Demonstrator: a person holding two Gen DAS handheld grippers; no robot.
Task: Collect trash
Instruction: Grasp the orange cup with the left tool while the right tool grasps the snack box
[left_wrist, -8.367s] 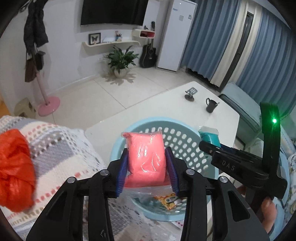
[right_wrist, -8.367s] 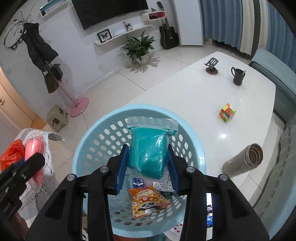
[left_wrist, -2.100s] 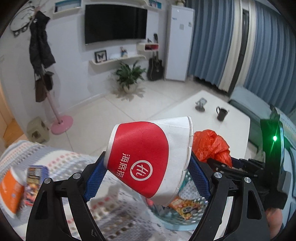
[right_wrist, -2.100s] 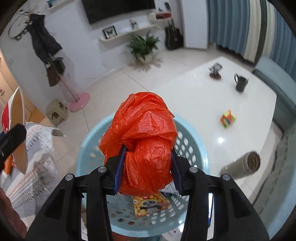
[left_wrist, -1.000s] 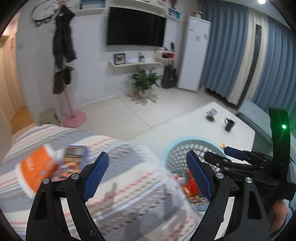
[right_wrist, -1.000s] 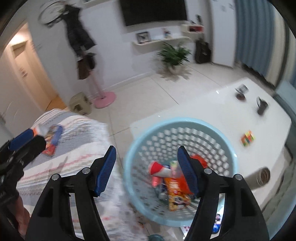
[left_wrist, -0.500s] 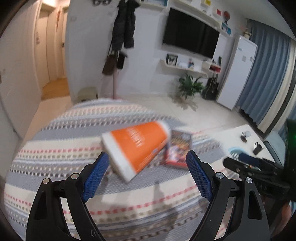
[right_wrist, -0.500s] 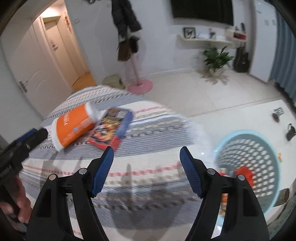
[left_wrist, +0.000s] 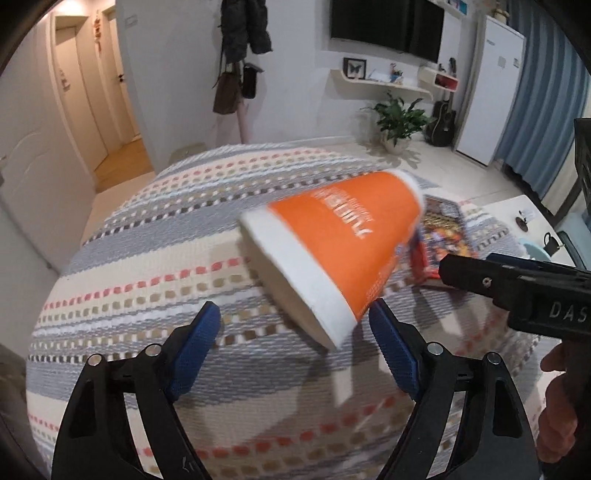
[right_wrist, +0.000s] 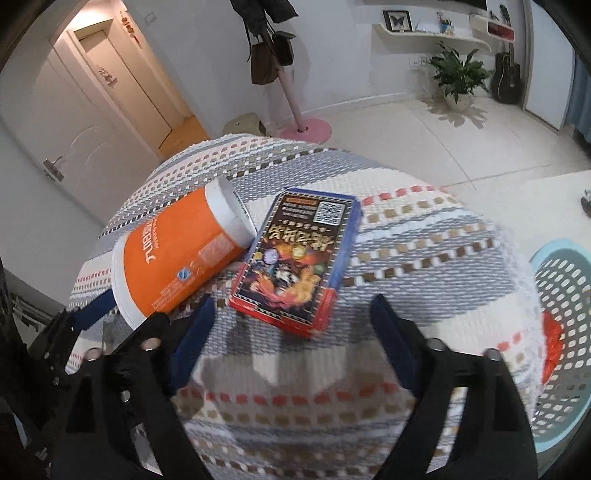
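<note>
An orange paper cup (left_wrist: 332, 251) with white rims lies on its side on a striped woven blanket (left_wrist: 147, 258). My left gripper (left_wrist: 293, 325) hovers just short of it, jaws wide and closing. The cup's wide rim sits close to the right pad, but neither pad presses on it. Beside the cup (right_wrist: 177, 258) lies a flat colourful box (right_wrist: 295, 262). My right gripper (right_wrist: 291, 328) is over the box's near end, jaws opening and holding nothing. At the right edge stands the light blue basket (right_wrist: 561, 306) with an orange-red bag (right_wrist: 550, 336) inside.
A white table (left_wrist: 524, 206) with a black mug (left_wrist: 550, 243) lies beyond the blanket. A coat stand with a pink base (right_wrist: 303, 129), a potted plant (right_wrist: 458, 81), doors (right_wrist: 92, 147) and tiled floor fill the back. A person's hand (left_wrist: 557, 406) holds the right gripper.
Both grippers swung away from the basket to the blanket and closed in on the orange cup and the box. The right jaws stand wider than before.
</note>
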